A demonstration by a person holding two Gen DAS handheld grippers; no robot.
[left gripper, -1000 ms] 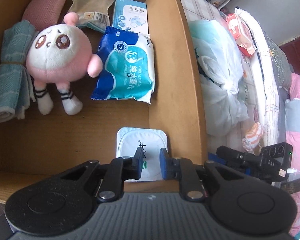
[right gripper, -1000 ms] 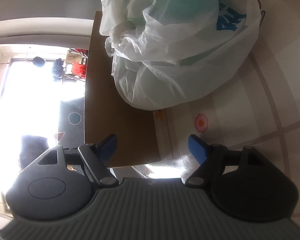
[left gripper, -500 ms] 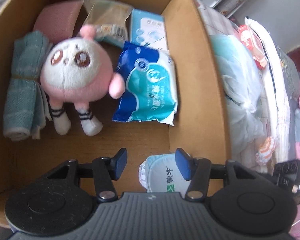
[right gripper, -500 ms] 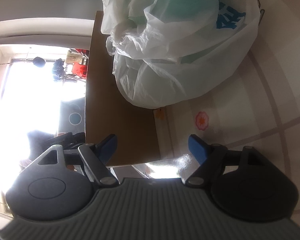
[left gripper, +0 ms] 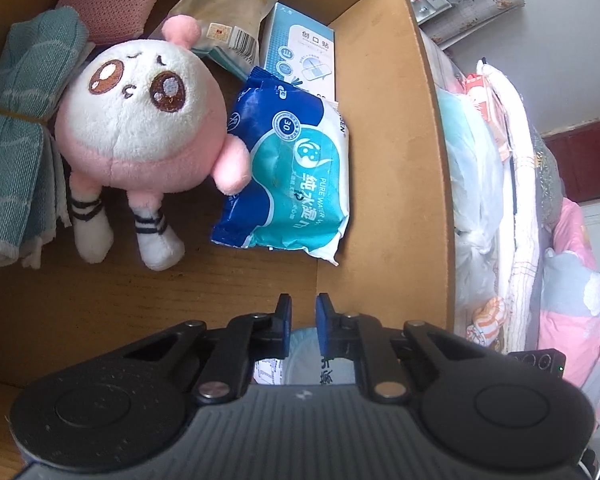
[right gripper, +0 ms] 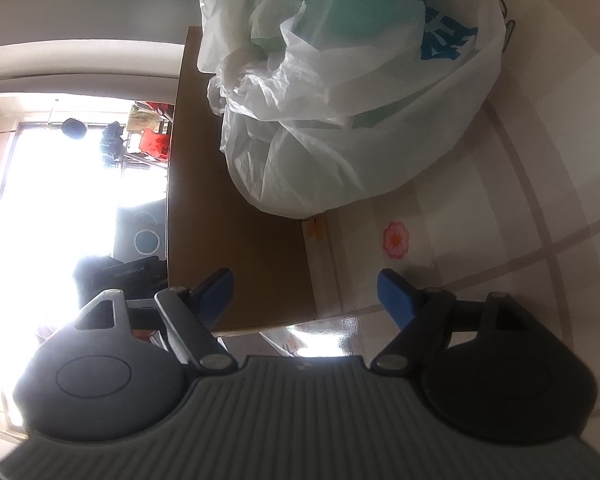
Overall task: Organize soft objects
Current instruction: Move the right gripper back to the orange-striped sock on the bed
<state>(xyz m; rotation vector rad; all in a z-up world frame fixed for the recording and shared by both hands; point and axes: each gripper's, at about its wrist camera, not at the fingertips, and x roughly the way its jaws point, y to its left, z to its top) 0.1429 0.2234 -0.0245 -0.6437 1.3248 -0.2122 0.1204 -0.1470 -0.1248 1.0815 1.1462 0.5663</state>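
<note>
Risk: left claw (left gripper: pixel 303 322), nearly clenched over the dropped white pack (left gripper: pixel 306 346), may snag it withdrawing from the cardboard box (left gripper: pixel 384 128); right claw (right gripper: pixel 305 290) released, idle.

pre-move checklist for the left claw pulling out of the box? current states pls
1. Left claw clear of the white pack: cannot tell, the fingers sit nearly closed over it.
2. Pack resting inside the cardboard box: ok.
3. Plush toy out of the way: ok.
4. Wet wipes pack clear of the claw: ok.
5. Right claw open and empty: ok.
6. Plastic bag untouched: ok.
</note>
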